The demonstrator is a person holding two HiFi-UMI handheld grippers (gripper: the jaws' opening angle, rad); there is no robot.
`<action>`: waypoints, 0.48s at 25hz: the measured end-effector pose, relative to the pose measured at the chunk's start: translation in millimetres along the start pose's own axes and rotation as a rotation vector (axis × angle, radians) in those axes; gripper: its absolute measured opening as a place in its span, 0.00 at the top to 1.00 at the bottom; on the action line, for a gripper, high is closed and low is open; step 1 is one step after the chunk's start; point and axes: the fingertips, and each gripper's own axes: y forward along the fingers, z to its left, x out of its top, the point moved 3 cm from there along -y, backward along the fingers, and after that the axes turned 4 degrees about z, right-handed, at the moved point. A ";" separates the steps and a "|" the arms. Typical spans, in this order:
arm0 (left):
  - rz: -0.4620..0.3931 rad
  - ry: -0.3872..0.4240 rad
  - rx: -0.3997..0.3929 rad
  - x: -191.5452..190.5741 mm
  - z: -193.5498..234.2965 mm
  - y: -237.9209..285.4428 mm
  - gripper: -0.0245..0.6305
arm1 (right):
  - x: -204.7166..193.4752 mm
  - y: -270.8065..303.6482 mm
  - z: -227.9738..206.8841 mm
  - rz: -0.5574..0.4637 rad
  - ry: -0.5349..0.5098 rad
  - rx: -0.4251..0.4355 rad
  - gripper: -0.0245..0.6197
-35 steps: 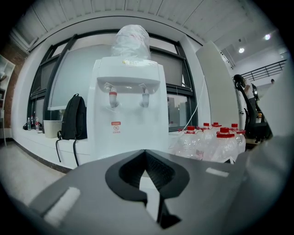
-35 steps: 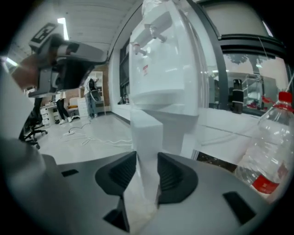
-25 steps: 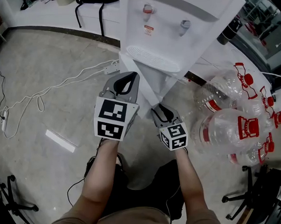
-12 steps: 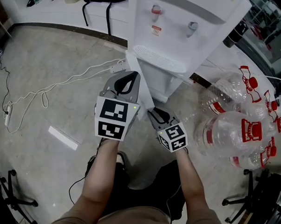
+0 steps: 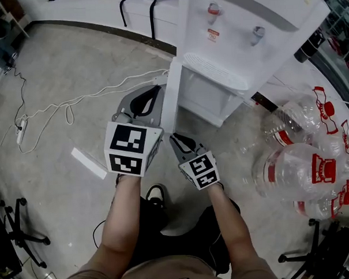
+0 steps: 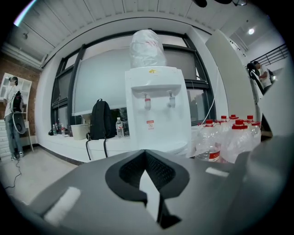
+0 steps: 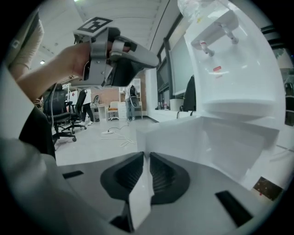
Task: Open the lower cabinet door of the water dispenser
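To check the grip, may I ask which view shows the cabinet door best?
Right gripper view: the door looms close, its edge between the right gripper's closing jaws. The head view shows it edge-on; the left gripper view barely does.

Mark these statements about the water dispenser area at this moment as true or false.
The white water dispenser has its lower cabinet door swung open. True.
The clear plastic bottles with red caps lie left of the dispenser in the head view. False: they lie to its right.
A white cable trails across the floor. True.
The black backpack sits on top of the dispenser. False: it sits on the white ledge beside it; an upturned clear bottle tops the dispenser.
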 end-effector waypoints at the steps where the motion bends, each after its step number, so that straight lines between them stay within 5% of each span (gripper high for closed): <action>1: 0.004 -0.002 0.015 -2.0 5.7 -4.6 0.96 | 3.0 7.1 5.9 -0.003 -0.002 0.004 0.89; 12: 0.037 -0.055 0.152 -25.5 64.5 -48.5 0.96 | 41.9 85.2 44.7 -0.031 -0.042 0.036 0.89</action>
